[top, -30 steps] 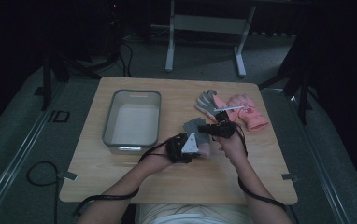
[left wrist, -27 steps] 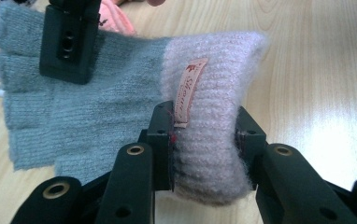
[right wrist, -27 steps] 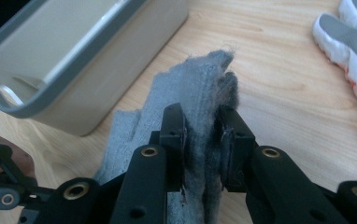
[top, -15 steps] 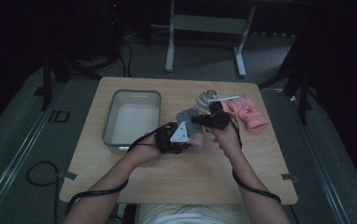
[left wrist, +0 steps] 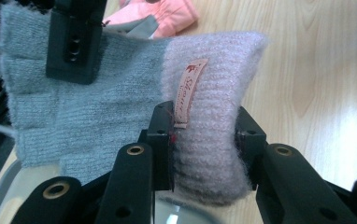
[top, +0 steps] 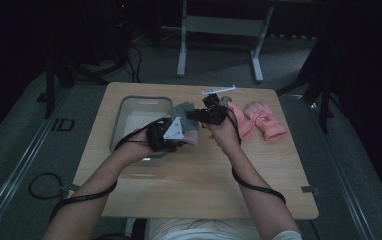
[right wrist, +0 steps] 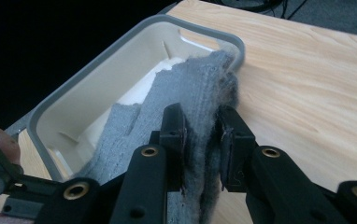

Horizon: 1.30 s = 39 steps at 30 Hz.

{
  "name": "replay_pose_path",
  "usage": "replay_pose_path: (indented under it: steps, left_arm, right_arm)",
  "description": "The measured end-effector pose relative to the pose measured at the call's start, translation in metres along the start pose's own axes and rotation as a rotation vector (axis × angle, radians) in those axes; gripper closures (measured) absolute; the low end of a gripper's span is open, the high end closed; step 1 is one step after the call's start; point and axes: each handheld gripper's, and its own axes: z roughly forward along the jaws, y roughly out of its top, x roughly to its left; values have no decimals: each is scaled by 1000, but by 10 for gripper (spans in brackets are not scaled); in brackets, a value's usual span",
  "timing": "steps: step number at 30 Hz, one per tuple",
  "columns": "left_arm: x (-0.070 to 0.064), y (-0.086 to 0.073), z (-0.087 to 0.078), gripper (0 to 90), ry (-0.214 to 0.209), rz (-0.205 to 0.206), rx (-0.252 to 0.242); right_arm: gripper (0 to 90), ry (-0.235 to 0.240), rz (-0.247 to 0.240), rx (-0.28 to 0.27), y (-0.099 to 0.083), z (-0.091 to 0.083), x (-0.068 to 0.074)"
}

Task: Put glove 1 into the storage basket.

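The left hand-held gripper (left wrist: pixel 204 135) clamps the pink cuff and the right hand-held gripper (right wrist: pixel 202 128) the grey fingers of a grey-and-pink knitted glove (left wrist: pixel 120 98), held over the grey-rimmed plastic tub (right wrist: pixel 134 60) on the desk (top: pixel 204 175); next, probably lowering and letting go.

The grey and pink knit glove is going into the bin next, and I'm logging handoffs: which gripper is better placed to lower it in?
Probably the right gripper: it pinches the glove by its grey end, which already hangs over the bin. The left gripper clamps the pink cuff nearer the table edge.
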Motion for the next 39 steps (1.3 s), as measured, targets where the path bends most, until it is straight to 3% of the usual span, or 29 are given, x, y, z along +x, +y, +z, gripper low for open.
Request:
replay_pose_path:
  steps: [8, 23, 28, 34, 37, 39]
  left_arm:
    - [10, -22, -20, 668, 13, -26, 13]
    - [26, -82, -52, 666, 37, -83, 73]
    - [31, -96, -45, 665, 12, -109, 90]
    - [37, -107, -22, 665, -24, -107, 151]
    - [40, -110, -9, 665, -38, -81, 192]
    - [39, -112, 0, 665, -29, -25, 246]
  right_arm:
    - [745, 21, -38, 10, 19, 21, 22]
    - [744, 104, -68, 43, 39, 88, 61]
    - [744, 94, -78, 66, 36, 108, 64]
    - [743, 76, -68, 117, 28, 132, 54]
    - [741, 61, -53, 150, 25, 143, 47]
    - [740, 57, -44, 164, 22, 149, 44]
